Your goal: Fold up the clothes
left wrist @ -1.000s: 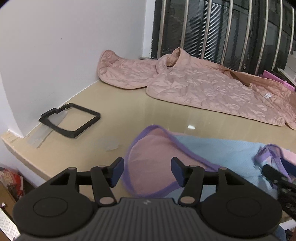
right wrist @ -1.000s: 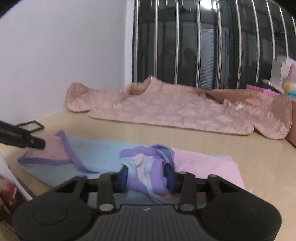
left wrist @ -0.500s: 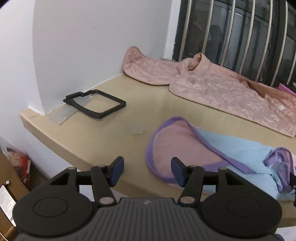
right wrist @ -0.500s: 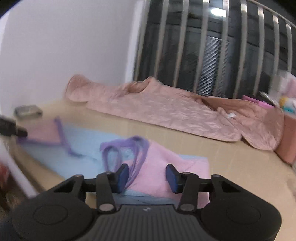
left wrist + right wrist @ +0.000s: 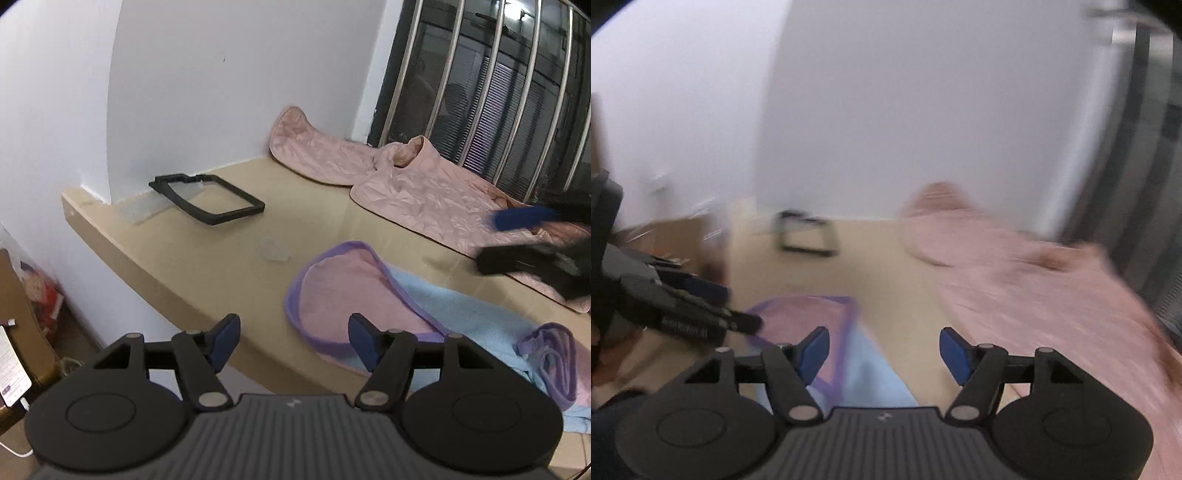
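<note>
A small pink and light-blue garment with purple trim [image 5: 373, 306] lies flat near the front edge of the beige table [image 5: 184, 254], with a bunched purple part [image 5: 550, 354] at its right. My left gripper [image 5: 291, 343] is open and empty, held back over the table's front edge, just short of the garment. My right gripper [image 5: 882, 350] is open and empty above the garment [image 5: 864, 365]; its view is blurred. It shows in the left wrist view [image 5: 517, 240], hovering over the table at the right.
A quilted pink jacket [image 5: 413, 184] is spread along the back by the barred window [image 5: 498, 92]. A black rectangular frame [image 5: 207, 201] lies by the white wall at the left. A cardboard box [image 5: 22, 314] stands on the floor below the table's left end.
My right gripper has let go of the bunched purple part, opened, lifted and swung left. My left gripper has pulled back and up from the garment, staying open.
</note>
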The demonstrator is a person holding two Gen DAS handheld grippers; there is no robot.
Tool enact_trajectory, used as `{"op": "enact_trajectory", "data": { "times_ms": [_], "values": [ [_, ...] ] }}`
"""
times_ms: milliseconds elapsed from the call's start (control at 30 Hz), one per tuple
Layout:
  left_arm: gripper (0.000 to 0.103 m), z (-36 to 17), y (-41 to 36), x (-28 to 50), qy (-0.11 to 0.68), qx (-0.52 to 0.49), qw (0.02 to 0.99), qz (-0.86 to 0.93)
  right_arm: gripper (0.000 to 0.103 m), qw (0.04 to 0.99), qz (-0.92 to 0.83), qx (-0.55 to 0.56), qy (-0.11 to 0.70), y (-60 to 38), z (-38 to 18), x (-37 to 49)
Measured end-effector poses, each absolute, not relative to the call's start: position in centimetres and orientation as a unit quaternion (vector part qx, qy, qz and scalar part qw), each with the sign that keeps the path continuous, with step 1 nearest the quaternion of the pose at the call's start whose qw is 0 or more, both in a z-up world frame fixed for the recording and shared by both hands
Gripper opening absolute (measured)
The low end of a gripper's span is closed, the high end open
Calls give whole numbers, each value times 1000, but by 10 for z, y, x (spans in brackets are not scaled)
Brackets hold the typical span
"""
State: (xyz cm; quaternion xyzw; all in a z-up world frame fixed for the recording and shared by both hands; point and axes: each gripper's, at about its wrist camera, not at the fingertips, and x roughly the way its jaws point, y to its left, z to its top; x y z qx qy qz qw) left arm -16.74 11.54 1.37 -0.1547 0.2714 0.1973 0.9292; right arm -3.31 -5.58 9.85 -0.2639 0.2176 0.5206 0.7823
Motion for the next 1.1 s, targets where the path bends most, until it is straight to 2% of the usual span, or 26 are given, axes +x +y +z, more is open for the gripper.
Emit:
{"op": "enact_trajectory", "data": {
  "times_ms": [33,67,167,267,333,367,400,500,667,833,1100],
  "values": [
    [66,13,114,-166,269,-155,930,196,62,753,547,-274,244,-38,97,-15],
    [65,12,111,-165,267,-149,931,198,55,729,564,-285,265,-21,95,0],
    [42,10,103,-160,264,-129,936,195,50,676,588,-324,303,26,82,29],
    [30,8,99,-156,264,-113,938,194,42,651,578,-365,329,62,65,44],
    [18,7,96,-152,267,-88,940,195,32,643,584,-361,339,68,58,47],
    [8,6,95,-151,268,-73,941,191,18,639,589,-355,345,69,55,49],
    [5,5,94,-149,268,-65,943,186,6,636,594,-351,345,68,53,48],
    [2,9,101,-140,269,-65,947,165,2,637,609,-344,324,55,47,40],
    [2,27,108,-93,249,-11,958,139,2,757,531,-269,270,5,66,60],
    [2,62,107,-7,242,-2,969,47,2,849,427,-183,252,-55,99,99],
    [2,83,67,148,299,32,953,-40,2,914,257,-156,272,-96,116,169]
  ]
}}
